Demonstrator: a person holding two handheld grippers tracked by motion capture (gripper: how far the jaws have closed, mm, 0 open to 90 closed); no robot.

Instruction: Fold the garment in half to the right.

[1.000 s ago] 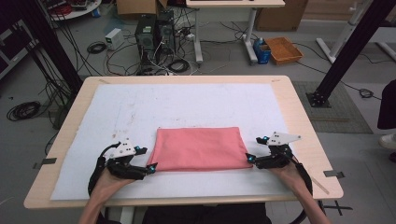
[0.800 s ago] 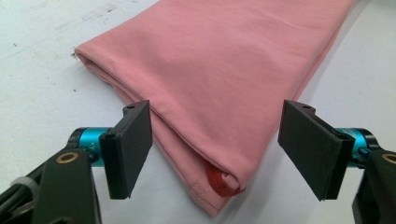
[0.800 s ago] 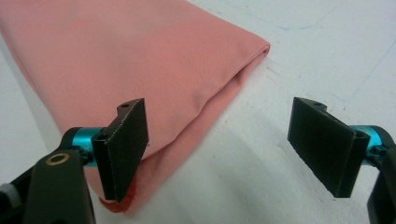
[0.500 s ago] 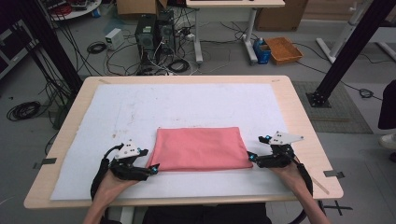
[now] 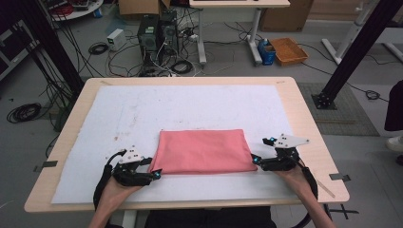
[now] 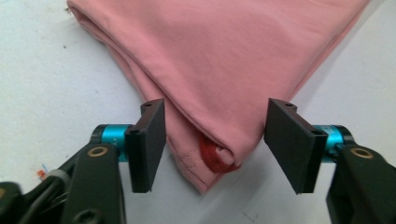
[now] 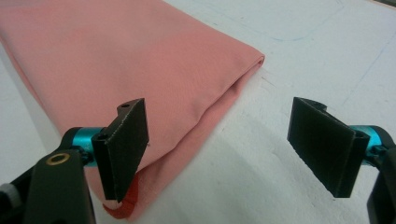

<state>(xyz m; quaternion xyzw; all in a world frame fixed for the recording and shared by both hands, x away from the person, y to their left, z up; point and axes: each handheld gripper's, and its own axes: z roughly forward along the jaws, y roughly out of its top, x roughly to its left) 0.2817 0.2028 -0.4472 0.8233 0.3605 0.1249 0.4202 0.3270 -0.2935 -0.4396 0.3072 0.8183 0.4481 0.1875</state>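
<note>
Two forearms come in low from the near table edge, each hand level, left gripper (image 5: pixel 155 175) and right gripper (image 5: pixel 255 160) pointing inward at the folded pink cloth (image 5: pixel 203 151) lying on the white mat (image 5: pixel 190 109); left jaws have just been closing, the cloth's corner (image 6: pixel 212 154) between them, pads not yet pressing; the left gripper view reveals a red tag (image 6: pixel 215 157) tucked there; right jaws stand spread, one beside the cloth's edge (image 7: pixel 140 186).

Grey floor (image 5: pixel 57 61), tangled cables (image 5: pixel 119 50), computer towers (image 5: pixel 154 31), orange tray (image 5: pixel 289 50).
</note>
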